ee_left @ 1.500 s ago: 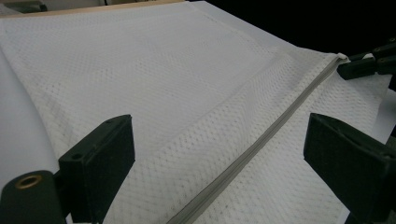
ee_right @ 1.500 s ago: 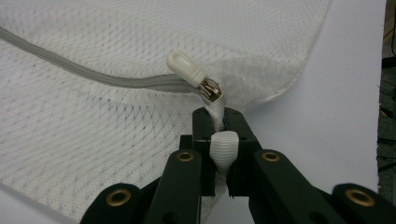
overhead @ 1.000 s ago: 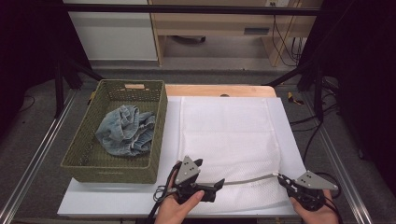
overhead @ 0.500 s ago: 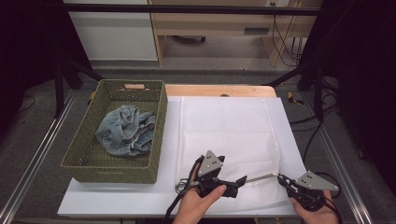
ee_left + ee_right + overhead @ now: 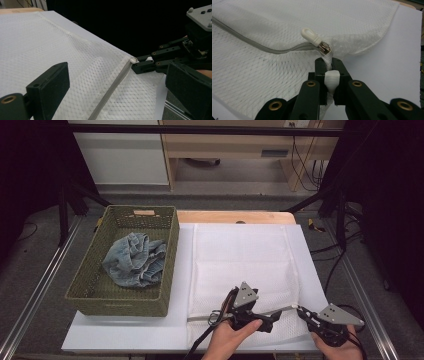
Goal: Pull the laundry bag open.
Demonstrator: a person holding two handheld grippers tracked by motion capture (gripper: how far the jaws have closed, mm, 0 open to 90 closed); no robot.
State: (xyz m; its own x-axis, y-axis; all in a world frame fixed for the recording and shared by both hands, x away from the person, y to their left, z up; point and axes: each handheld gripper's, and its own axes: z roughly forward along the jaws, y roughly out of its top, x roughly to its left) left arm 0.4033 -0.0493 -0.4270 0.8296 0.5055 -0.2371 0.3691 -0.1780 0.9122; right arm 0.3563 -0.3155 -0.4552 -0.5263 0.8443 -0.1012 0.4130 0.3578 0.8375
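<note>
— What's behind the table point(image 5: 150, 340) from where I'm watching?
— I see a grey floor point(image 5: 30, 285), a white cabinet point(image 5: 122, 157) past the far left corner, a pale wooden shelf unit point(image 5: 230, 145) beside it, cables point(image 5: 302, 155) hanging at the far right, dark surroundings either side

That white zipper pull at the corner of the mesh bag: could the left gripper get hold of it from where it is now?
Probably yes. The left gripper has its fingers open along the zipper, and nothing lies between them and the zipper pull. The right gripper pinches only the mesh bag corner beside it.
</note>
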